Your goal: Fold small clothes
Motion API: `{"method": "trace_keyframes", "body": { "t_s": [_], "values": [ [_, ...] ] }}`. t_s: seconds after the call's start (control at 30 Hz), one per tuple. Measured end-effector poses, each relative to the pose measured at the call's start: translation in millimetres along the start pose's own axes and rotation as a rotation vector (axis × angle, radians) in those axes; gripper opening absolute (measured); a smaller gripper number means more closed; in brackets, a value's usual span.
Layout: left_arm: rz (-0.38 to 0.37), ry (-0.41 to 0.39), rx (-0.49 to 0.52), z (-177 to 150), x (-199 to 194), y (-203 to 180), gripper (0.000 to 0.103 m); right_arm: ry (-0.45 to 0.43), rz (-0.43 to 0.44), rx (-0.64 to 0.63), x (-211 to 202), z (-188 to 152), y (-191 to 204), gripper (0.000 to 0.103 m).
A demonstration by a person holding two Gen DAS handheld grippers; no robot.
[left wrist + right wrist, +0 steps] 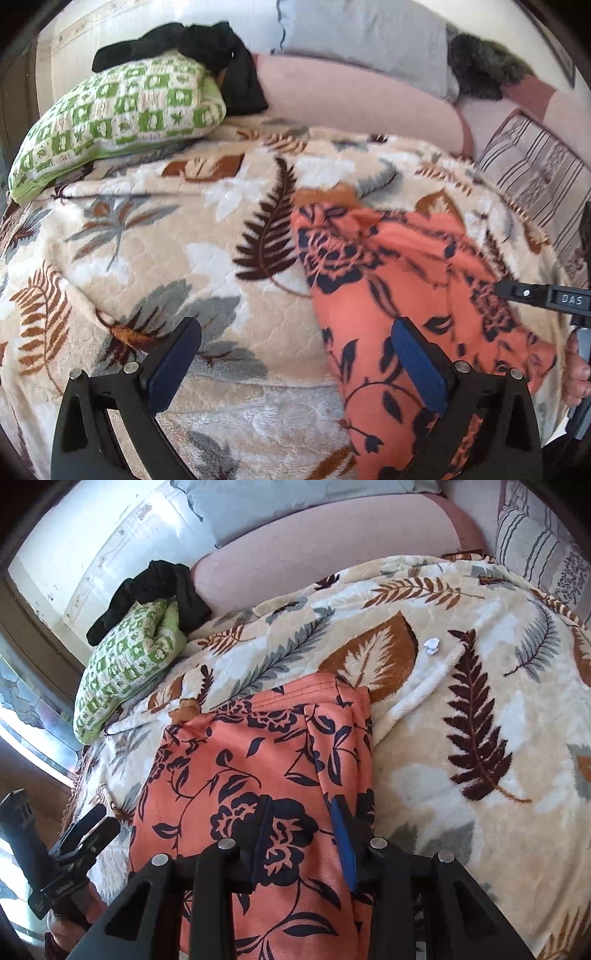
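An orange garment with a dark floral print (399, 280) lies on a cream leaf-patterned blanket (155, 258); it also shows in the right wrist view (251, 753), folded lengthwise with its hem at the far end. My left gripper (295, 354) is open and empty, hovering over the garment's left edge, with one blue pad (417, 365) above the fabric. My right gripper (301, 838) is over the garment's near part with its fingers apart, cloth showing between them. It appears at the right edge of the left wrist view (535, 295).
A green-and-white patterned pillow (110, 118) with a black garment (207, 51) on it lies at the far left. A pink cushion (351, 96), a grey pillow (369, 37) and a striped pillow (535, 173) line the back. A small white scrap (431, 644) lies on the blanket (480, 664).
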State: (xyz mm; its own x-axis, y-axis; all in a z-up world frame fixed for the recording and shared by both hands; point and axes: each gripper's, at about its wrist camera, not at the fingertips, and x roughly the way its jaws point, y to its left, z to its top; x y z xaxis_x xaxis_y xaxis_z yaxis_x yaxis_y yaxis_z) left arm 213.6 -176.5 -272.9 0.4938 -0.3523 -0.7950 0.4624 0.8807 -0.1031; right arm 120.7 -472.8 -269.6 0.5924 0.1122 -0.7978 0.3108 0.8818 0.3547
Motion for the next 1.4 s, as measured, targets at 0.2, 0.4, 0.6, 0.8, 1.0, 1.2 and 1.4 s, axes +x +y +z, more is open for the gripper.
{"method": "trace_keyframes", "body": {
  "t_s": [0.2, 0.4, 0.6, 0.8, 1.0, 1.2, 1.4],
  "values": [
    [0.019, -0.022, 0.035, -7.0, 9.5, -11.2, 0.103, 0.079, -0.03, 0.019, 23.5, 0.6, -1.3, 0.044],
    [0.025, -0.012, 0.019, -3.2, 4.4, -9.4, 0.103, 0.01, -0.035, -0.005, 8.1, 0.9, 1.6, 0.044],
    [0.043, -0.016, 0.026, 0.4, 3.7, -13.3, 0.103, -0.094, 0.028, -0.03, -7.1, 3.8, 20.4, 0.044],
    [0.044, -0.017, 0.033, 0.7, 5.1, -15.6, 0.103, -0.052, 0.02, 0.009, 18.8, 11.5, 37.8, 0.044],
    [0.042, -0.011, 0.03, 0.8, 7.0, -14.8, 0.103, 0.016, -0.061, -0.007, 43.0, 8.8, 44.7, 0.044],
    [0.046, -0.016, 0.03, 0.4, 4.5, -17.1, 0.103, -0.053, 0.007, 0.017, 30.3, 11.4, 45.9, 0.046],
    [0.061, -0.014, 0.045, -1.1, 9.0, -20.6, 0.103, -0.001, -0.055, -0.008, 49.3, 10.4, 50.3, 0.045]
  ]
}}
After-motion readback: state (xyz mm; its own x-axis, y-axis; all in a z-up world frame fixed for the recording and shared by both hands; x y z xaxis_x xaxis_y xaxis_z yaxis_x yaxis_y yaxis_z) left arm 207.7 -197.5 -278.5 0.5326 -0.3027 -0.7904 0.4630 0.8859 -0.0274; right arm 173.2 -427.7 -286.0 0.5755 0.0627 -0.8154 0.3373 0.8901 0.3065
